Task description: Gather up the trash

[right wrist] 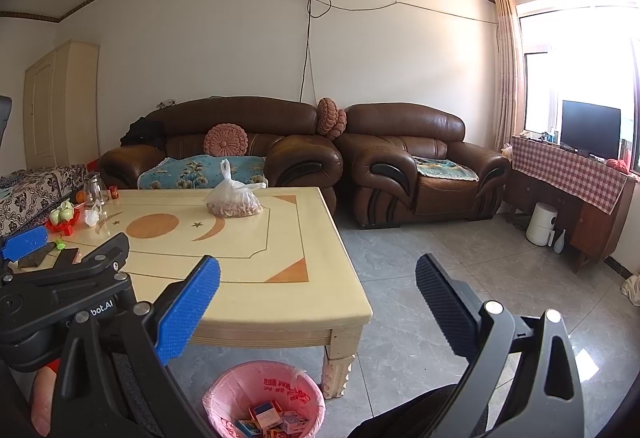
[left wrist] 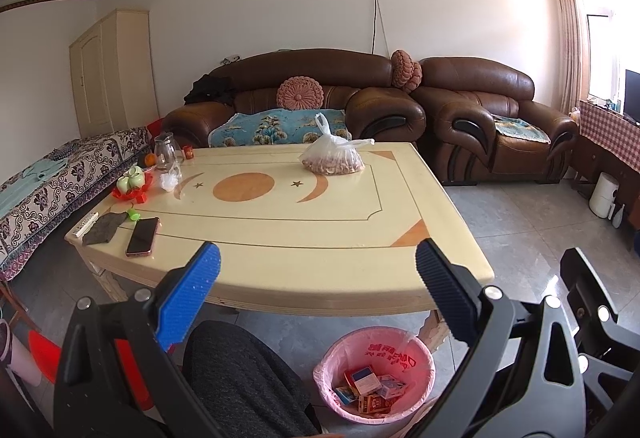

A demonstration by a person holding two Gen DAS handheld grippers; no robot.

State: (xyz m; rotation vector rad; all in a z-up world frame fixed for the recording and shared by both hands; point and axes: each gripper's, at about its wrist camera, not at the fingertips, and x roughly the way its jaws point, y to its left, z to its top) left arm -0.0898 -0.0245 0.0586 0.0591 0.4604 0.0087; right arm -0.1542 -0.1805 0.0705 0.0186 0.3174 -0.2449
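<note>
Left wrist view: your left tongs [left wrist: 318, 264] are spread wide, nothing between the fingers, held above the near edge of the counter [left wrist: 280, 238]. Pink-lined trash bin [left wrist: 374, 374] sits on the floor at 6 o'clock, just under the counter's near edge, with several small cardboard boxes [left wrist: 370, 386] already inside. Your knee in dark grey fabric [left wrist: 240, 378] is just left of the bin. On the counter: tied plastic bag [left wrist: 332, 157] at 12 o'clock near the far edge; phone [left wrist: 143, 236] face up at 9 o'clock, beside a dark cloth [left wrist: 102, 228] and a remote [left wrist: 85, 224]; glass jug [left wrist: 165, 152] and a red tray with green cups [left wrist: 134, 183] at 10 o'clock. Brown leather sofas [left wrist: 360, 97] stand behind. Right wrist view: your right tongs [right wrist: 318, 264] are also fully apart and hold nothing, hovering past the counter's [right wrist: 240, 258] right corner, over the floor. Left tongs [right wrist: 24, 242] show at 9 o'clock. Bin [right wrist: 264, 398] at 6 o'clock beside the counter leg, boxes [right wrist: 276, 420] visible in it. Bag [right wrist: 234, 203] at 11 o'clock. Monitor [right wrist: 590, 127] on a checkered cloth at 2 o'clock.
</note>
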